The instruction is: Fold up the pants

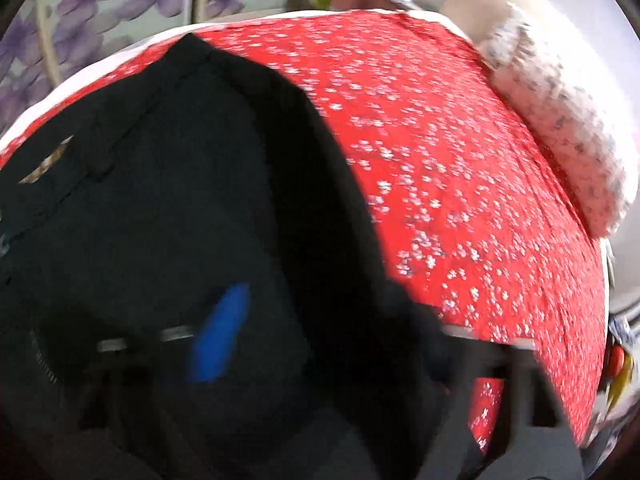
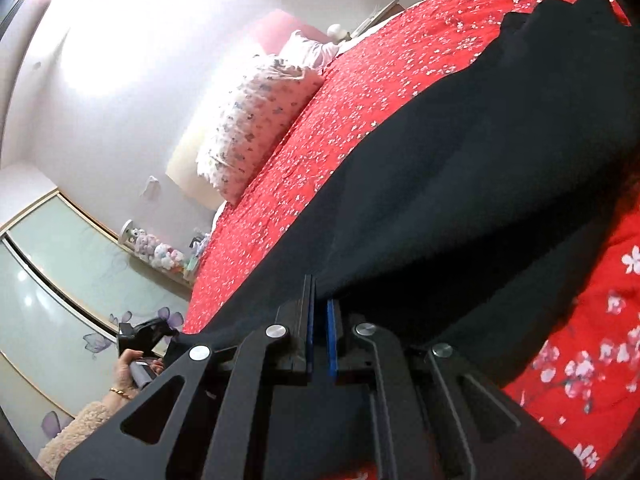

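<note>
Black pants [image 2: 460, 168] stretch across a red bedspread with small white flowers [image 2: 360, 88]. My right gripper [image 2: 320, 308] is shut on an edge of the pants, its blue pads pinching the cloth and holding it off the bed. In the left wrist view, which is blurred, the pants [image 1: 180, 208] fill the left half and drape over my left gripper [image 1: 224, 332]; one blue pad [image 1: 218, 332] shows through the cloth, and the jaws are hidden. The left gripper also shows in the right wrist view [image 2: 144, 334], held in a hand at the pants' far edge.
A white floral pillow [image 2: 256, 120] lies at the head of the bed, also in the left wrist view [image 1: 560, 120]. A wardrobe with purple flower panels [image 2: 60, 280] stands beyond the bed. A shelf with soft toys [image 2: 160, 252] is beside it.
</note>
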Tool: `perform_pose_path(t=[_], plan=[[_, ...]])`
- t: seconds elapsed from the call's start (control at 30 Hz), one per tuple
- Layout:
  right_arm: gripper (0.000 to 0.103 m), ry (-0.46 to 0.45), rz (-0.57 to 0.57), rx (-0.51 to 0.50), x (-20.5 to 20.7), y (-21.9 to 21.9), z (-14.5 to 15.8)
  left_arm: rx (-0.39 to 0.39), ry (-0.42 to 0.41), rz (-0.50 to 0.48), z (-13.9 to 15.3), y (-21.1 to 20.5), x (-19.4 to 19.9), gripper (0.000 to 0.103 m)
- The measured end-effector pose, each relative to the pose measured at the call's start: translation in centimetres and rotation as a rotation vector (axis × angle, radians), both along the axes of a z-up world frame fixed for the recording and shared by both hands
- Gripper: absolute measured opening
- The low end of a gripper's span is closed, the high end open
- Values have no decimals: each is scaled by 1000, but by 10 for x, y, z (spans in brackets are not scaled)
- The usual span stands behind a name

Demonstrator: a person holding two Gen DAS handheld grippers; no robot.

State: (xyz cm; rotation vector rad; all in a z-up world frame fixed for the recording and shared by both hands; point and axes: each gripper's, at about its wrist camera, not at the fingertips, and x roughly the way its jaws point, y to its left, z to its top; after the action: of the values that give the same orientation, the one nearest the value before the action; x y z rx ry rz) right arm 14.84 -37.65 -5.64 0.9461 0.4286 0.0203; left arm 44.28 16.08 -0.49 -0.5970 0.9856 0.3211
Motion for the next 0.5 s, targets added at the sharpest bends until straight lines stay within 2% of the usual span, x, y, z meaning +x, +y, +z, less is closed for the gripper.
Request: perform_pose_path(t=[0.03, 0.07, 0.13, 0.33, 0.5], plan=[[6, -1, 1, 0, 0, 0, 0, -58, -27, -45, -3, 2, -2, 12], [6, -2, 1, 1, 0, 1, 0, -90, -48, -50, -4, 4, -6, 7], [6, -7, 3, 2, -1, 0, -1, -107, -83, -25, 1, 9, -19, 7], [6, -38, 18, 28, -2, -5, -2, -61, -217, -37, 45, 17, -90, 6], [5, -38, 21, 23, -6, -15, 9, -61, -324, -57, 77, 36, -185, 6]])
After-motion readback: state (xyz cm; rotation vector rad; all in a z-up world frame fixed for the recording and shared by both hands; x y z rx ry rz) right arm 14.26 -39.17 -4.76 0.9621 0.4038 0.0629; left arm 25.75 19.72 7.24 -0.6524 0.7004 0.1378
